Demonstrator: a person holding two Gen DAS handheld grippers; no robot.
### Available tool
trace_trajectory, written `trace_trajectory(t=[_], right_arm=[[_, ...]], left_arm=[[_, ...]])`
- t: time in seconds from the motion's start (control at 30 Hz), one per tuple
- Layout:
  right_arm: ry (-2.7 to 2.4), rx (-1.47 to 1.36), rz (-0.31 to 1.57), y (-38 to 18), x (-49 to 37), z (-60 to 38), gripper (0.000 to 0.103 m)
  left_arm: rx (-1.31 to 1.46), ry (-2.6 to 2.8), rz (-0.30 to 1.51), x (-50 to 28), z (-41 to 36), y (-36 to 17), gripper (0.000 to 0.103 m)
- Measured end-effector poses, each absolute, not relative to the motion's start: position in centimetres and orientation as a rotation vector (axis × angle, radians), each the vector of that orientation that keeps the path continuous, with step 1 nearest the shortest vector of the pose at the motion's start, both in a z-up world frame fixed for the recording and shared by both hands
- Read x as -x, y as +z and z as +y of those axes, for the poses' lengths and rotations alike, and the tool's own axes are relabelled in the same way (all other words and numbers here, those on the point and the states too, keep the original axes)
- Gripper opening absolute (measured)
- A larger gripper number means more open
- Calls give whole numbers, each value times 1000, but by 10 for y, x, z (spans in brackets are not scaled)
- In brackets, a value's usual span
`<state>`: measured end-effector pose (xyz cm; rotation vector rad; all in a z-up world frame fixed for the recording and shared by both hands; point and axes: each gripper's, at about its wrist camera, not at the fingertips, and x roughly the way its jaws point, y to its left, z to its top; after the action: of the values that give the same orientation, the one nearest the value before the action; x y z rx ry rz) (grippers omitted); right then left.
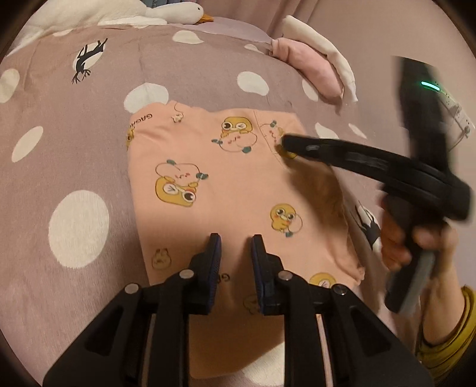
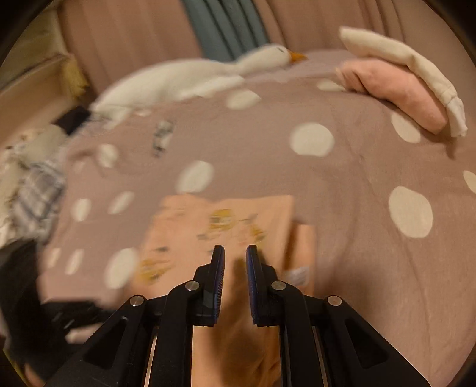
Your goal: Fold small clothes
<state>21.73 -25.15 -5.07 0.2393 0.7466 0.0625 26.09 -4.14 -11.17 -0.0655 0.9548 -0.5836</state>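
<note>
A peach garment (image 1: 226, 178) printed with yellow ducks lies folded flat on the mauve dotted bedspread (image 1: 74, 148). My left gripper (image 1: 236, 238) hovers over its near edge, the jaws a narrow gap apart with nothing between them. A hand (image 1: 395, 247) holds my right gripper (image 1: 285, 144), whose fingers lie together over the garment's far right corner. In the blurred right wrist view the right gripper (image 2: 235, 248) stands above the same garment (image 2: 238, 214), nothing between its pads.
A folded pink and white stack (image 1: 312, 68) (image 2: 401, 89) lies at the far right of the bed. A white goose plush (image 1: 166, 12) (image 2: 193, 80) lies along the back. Loose clothes (image 2: 32, 184) are heaped at the left edge. A yellow sleeve (image 1: 455, 342) is at lower right.
</note>
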Motion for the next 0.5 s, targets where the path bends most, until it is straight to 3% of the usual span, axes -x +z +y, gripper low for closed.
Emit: trace_trajectory(t=[0.1,0.5], right_arm=[[28,-279,817,-68,-231,-258,13],[99,-223,717,-43,-183,-241,13]], left_arm=[[67,-579,964,-258,-38,-112,20],[47,-572,976,-251,-40,-112,20]])
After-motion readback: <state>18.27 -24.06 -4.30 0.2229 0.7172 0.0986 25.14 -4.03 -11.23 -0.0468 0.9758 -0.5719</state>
